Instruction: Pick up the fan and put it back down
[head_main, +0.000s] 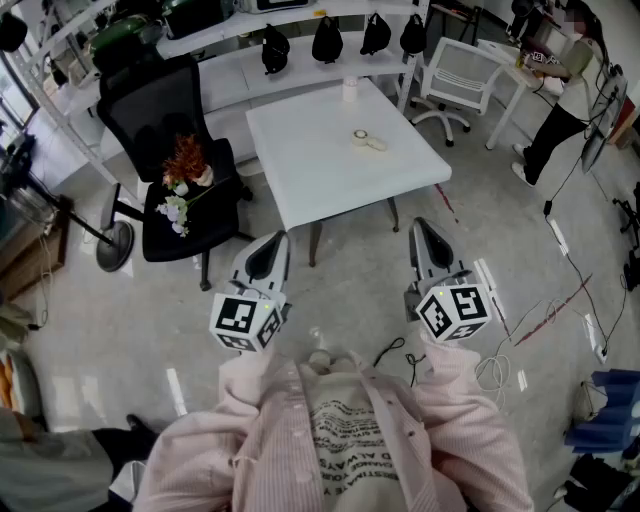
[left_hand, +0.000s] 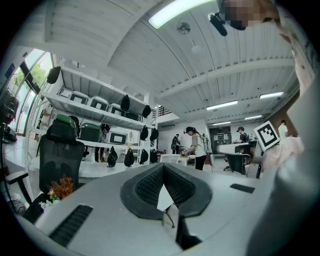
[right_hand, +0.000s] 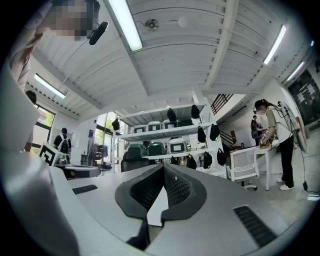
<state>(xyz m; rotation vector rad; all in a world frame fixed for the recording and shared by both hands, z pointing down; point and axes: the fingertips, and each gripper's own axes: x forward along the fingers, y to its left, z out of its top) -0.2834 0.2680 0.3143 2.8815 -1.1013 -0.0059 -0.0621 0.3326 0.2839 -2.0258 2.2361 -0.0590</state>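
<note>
Small white handheld fan (head_main: 368, 140) is lying on white square table (head_main: 300, 180). L gripper (head_main: 272, 248) & R gripper (head_main: 425, 237) are hovering short of it, jaws pressed together, empty.

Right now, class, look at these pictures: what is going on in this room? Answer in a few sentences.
A person in a pink cardigan stands facing a white table, holding the left gripper and the right gripper level. Both have their jaws shut, with nothing between them. The small fan lies on the table beyond both grippers, untouched. A black office chair with flowers on its seat stands left of the table.
</note>
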